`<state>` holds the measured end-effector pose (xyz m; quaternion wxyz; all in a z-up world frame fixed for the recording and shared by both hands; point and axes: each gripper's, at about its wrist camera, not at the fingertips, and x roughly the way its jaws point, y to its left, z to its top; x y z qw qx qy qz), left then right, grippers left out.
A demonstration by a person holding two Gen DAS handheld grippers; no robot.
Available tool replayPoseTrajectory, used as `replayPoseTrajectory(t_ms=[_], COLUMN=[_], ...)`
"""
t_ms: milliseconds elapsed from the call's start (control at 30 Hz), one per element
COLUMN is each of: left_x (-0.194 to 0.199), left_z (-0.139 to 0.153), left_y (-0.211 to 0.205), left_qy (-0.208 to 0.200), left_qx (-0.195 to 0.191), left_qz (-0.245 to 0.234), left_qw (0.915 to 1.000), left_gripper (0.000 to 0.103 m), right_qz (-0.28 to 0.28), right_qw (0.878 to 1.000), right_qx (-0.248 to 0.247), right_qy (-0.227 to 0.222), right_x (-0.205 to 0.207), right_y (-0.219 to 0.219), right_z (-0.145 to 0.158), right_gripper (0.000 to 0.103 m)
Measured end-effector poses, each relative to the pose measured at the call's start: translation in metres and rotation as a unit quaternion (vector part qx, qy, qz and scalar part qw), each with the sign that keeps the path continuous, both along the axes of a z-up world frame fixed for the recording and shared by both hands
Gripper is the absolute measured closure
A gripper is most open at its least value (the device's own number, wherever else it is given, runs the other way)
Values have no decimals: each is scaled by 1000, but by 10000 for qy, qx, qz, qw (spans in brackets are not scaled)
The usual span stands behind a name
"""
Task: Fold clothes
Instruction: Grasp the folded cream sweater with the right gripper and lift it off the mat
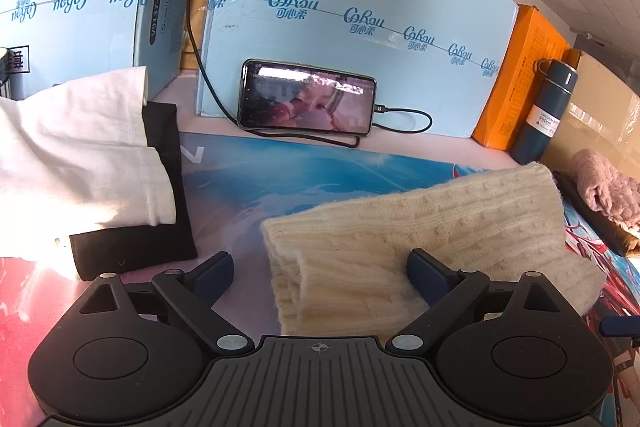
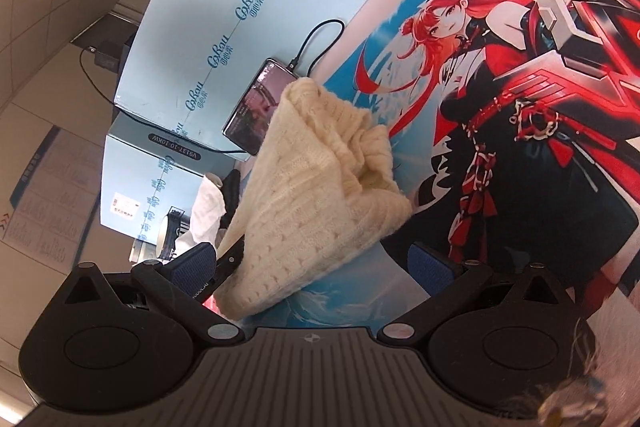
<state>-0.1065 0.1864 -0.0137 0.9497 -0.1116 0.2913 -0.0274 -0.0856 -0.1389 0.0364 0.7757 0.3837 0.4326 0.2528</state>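
Cream knit [image 1: 420,227] looks soft, bulky and limp; best pinched at a ribbed edge, both tools [image 1: 320,269] [image 2: 312,267] spread wide.

A cream cable-knit sweater [image 1: 420,227] lies beside white cloth [image 1: 76,155] over black cloth [image 1: 136,251], near pale blue boxes [image 1: 352,27] and an orange box [image 1: 516,83].
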Motion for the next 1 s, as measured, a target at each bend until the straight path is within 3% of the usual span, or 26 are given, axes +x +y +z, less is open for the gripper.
replayPoseTrajectory(t_ms=[100, 200, 367, 633, 700, 733, 800, 1000], left_x=[0, 0, 0, 1, 1, 1, 1, -1], left_z=[0, 0, 0, -1, -1, -2, -2, 1], left_y=[0, 0, -3, -3, -2, -1, 1, -2], left_qy=[-1, -2, 16, 21, 13, 7, -15, -208], left_qx=[-3, 1, 70, 52, -3, -51, -149, -525], left_qz=[-3, -9, -20, -111, -139, -155, -202, -534], left_qw=[10000, 10000, 10000, 9999, 9999, 9999, 9997, 9970], left_gripper=[7, 7, 7, 8, 8, 8, 8, 9], right_qz=[25, -43, -365, -447, -443, -418, -420, -462], right_qw=[9990, 9991, 9993, 9960, 9954, 9953, 9945, 9947], right_qx=[119, 164, 15, -475, -534, -562, -606, -249], right_qy=[421, 396, 112, -607, -658, -668, -739, -888], right_x=[11, 19, 23, 30, 31, 32, 31, 28], right_y=[9, 23, 51, 87, 93, 96, 101, 96], right_z=[-11, -13, -12, -14, -15, -15, -17, -22], right_gripper=[0, 0, 0, 1, 8, 18, 27, 52])
